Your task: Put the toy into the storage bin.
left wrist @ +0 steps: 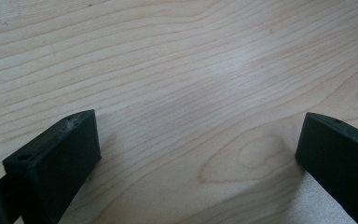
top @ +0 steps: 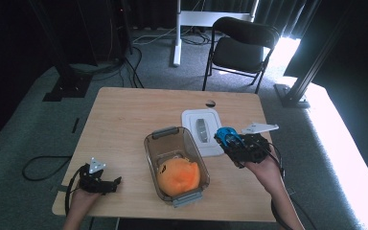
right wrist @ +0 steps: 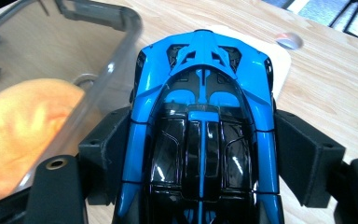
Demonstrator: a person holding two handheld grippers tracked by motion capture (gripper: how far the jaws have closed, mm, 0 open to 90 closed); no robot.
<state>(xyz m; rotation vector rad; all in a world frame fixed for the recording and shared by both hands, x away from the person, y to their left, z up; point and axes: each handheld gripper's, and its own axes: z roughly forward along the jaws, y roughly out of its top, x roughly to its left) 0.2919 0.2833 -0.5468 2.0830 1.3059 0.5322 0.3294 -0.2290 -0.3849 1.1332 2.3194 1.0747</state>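
While clamped on both flanks by the right gripper (right wrist: 200,154), held above the table (top: 124,115) just beside the bin's (top: 148,146) right wall and over the white lid (top: 191,117): toy car (right wrist: 200,116), glossy blue and black, long axis in line with the jaws, far end aimed away from the hand. Inside the clear plastic bin, a soft orange lump (top: 178,175). Bare pale wood to the left. Resting near the front-left edge, left gripper (left wrist: 196,154), jaws wide, gripping nothing.
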